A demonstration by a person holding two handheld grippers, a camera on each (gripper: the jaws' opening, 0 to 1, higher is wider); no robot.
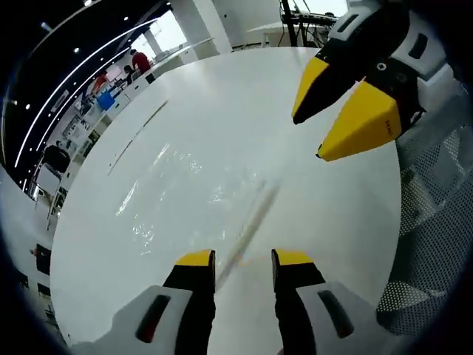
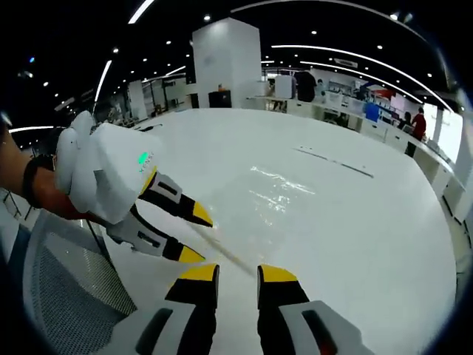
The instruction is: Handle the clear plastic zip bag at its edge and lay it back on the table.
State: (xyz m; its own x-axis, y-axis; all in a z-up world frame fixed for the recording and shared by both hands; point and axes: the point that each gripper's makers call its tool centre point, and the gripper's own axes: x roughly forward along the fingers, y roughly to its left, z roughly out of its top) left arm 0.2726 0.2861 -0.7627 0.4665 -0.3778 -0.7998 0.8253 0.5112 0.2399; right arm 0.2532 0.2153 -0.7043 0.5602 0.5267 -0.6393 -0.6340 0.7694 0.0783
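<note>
The clear zip bag [image 1: 185,192] lies flat on the white table [image 1: 332,222], showing mostly as glints. Its zip edge [image 1: 255,218] runs as a pale strip toward the gap between my left gripper's [image 1: 244,259] jaws, which stand open just above it. My right gripper [image 1: 309,138] hovers at the upper right, open with nothing between its jaws. In the right gripper view the bag [image 2: 284,194] lies ahead, and its zip edge [image 2: 229,255] reaches in between the open jaws of the right gripper [image 2: 238,274]. The left gripper [image 2: 201,238] is open beside it, at the strip's near end.
A grey mesh chair [image 1: 432,222] [image 2: 70,292] stands at the table's near side. A person's hand [image 2: 33,188] holds the left gripper. A thin dark strip [image 2: 332,161] lies farther out on the table. Desks and people fill the office behind.
</note>
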